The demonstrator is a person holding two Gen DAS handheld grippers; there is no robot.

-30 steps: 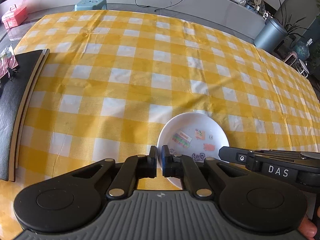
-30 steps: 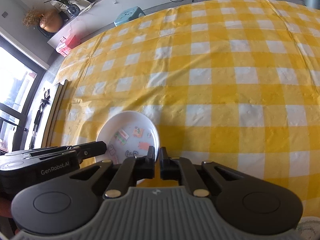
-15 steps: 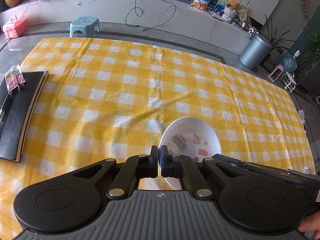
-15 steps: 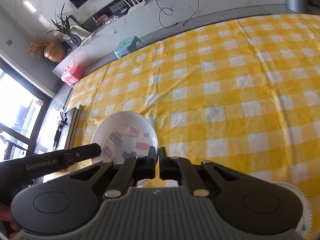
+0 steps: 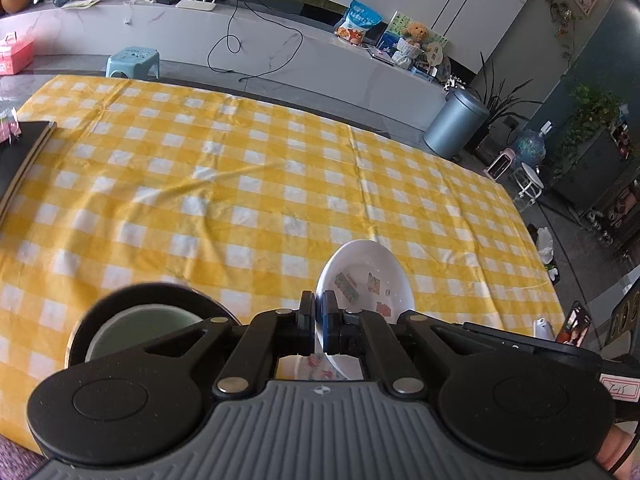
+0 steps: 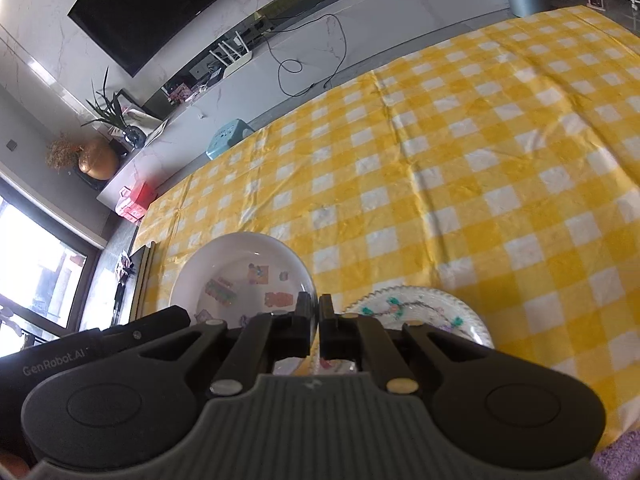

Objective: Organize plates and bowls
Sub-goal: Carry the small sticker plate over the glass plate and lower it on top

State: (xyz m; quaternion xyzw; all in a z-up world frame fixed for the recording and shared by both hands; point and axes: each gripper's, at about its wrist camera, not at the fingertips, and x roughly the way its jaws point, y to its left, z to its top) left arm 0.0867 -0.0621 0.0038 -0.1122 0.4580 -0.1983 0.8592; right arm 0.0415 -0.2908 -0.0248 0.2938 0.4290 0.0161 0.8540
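A white bowl with cartoon stickers (image 5: pixel 366 280) hangs above the yellow checked tablecloth, held by both grippers. My left gripper (image 5: pixel 319 316) is shut on its left rim. My right gripper (image 6: pixel 314 312) is shut on its right rim; the bowl (image 6: pixel 240 276) fills the lower left of the right wrist view. A black plate with a pale green bowl on it (image 5: pixel 140 320) sits on the table below my left gripper. A white plate with a floral pattern (image 6: pixel 420 308) lies on the table below my right gripper.
A black board (image 5: pixel 20 148) lies at the table's left edge. The tablecloth (image 5: pixel 260 180) stretches far ahead. Beyond the table are a blue stool (image 5: pixel 134 60), a grey bin (image 5: pixel 456 124) and a long white counter.
Both grippers have lifted the sticker bowl high off the table and drawn back. The black plate with the green bowl and the floral plate have come into view below.
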